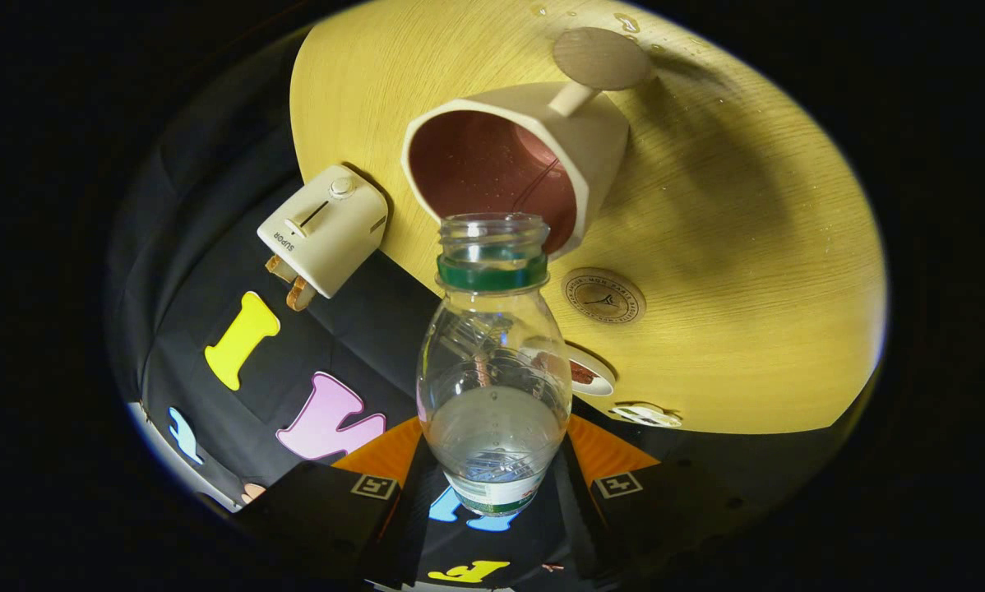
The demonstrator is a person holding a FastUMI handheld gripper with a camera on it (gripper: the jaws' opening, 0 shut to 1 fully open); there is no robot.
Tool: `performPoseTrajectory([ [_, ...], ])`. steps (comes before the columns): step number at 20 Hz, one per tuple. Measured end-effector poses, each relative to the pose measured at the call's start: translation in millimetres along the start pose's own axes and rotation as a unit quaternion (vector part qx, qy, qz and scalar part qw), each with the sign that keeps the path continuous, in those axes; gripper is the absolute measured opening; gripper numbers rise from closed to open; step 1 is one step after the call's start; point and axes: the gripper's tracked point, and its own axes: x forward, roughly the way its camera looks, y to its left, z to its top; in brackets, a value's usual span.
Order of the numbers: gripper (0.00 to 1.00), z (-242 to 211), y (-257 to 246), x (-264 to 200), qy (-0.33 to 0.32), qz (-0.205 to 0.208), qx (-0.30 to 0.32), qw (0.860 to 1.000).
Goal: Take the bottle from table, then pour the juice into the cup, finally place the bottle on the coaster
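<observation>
My gripper (492,487) is shut on the lower body of a clear plastic bottle (492,362), one finger on each side. The bottle has no cap and wears a green neck ring; a little clear liquid lies in its lower part. Its open mouth sits just ahead of the rim of a cream cup (525,156) with a reddish-brown inside, which stands on the round wooden table (747,271). No stream leaves the bottle. A plain grey-brown round coaster (601,57) lies beyond the cup by its handle. A second round disc with a printed emblem (603,295) lies between cup and bottle.
A cream toaster (324,228) with bread slices in it stands at the table's edge, beside the cup. Two small flat pieces (593,375) (645,415) lie near the table's rim close to the bottle. Water drops (626,22) dot the wood past the grey coaster.
</observation>
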Motion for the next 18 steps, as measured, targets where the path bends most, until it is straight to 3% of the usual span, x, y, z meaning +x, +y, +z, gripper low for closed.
performPoseTrajectory([
  [11,0.72,-5.8,-1.5,-3.1,0.003,0.002,-0.009,1.000],
  [15,0.72,-2.6,0.1,-4.5,-0.019,0.007,-0.063,0.998],
  [18,0.71,1.1,-6.2,-9.3,-0.036,-0.002,-0.150,0.988],
])
